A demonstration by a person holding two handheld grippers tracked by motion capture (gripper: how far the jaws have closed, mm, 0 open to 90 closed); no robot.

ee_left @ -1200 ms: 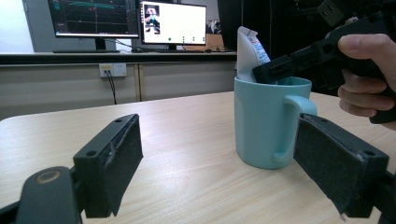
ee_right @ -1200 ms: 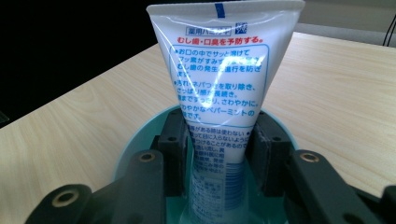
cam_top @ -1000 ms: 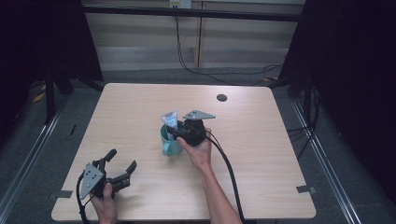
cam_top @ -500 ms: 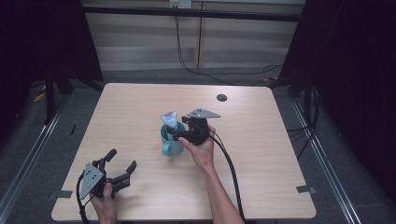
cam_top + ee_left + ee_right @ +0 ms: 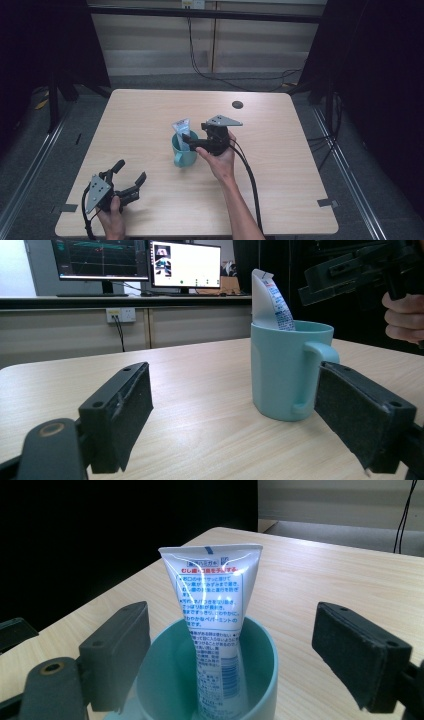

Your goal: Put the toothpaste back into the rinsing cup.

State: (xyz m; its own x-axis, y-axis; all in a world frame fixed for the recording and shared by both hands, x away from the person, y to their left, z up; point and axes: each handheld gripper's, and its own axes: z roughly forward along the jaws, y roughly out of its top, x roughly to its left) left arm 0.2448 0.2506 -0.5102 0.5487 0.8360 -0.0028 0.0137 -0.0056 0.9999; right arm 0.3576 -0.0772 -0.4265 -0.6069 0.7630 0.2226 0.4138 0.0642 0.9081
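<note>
A teal mug (image 5: pixel 183 150) stood near the middle of the wooden surface (image 5: pixel 280 165), handle toward the person. A white tube (image 5: pixel 181 131) stood inside it, crimped flat end up, leaning against the far side of the rim and rising well above it. In the right gripper view the tube (image 5: pixel 214 630) showed red and blue print on its face and reached down to the mug's (image 5: pixel 260 690) floor.

The right claw (image 5: pixel 189 140) hung just beside and above the mug, pointing at the tube from the person's right. Its jaws had just been opening and stood wide; in its own view the tube was between them, apart from both pads (image 5: pixel 125 655), so nothing was gripped. The right hand (image 5: pixel 220 157) held the gripper body, with a black cable (image 5: pixel 250 180) trailing back toward the surface's near edge.

The left claw (image 5: pixel 131 175) rested low at the near left corner of the surface, well apart from the mug, and held nothing. Its jaws were spread wide. Its own view looked level across the surface to the mug (image 5: pixel 287 372) and tube (image 5: pixel 272 300), with the right hand (image 5: pixel 402 317) at the upper right. Monitors (image 5: pixel 135 260) stood on a bench behind. A small dark round hole (image 5: pixel 237 104) marked the far right part of the surface.
</note>
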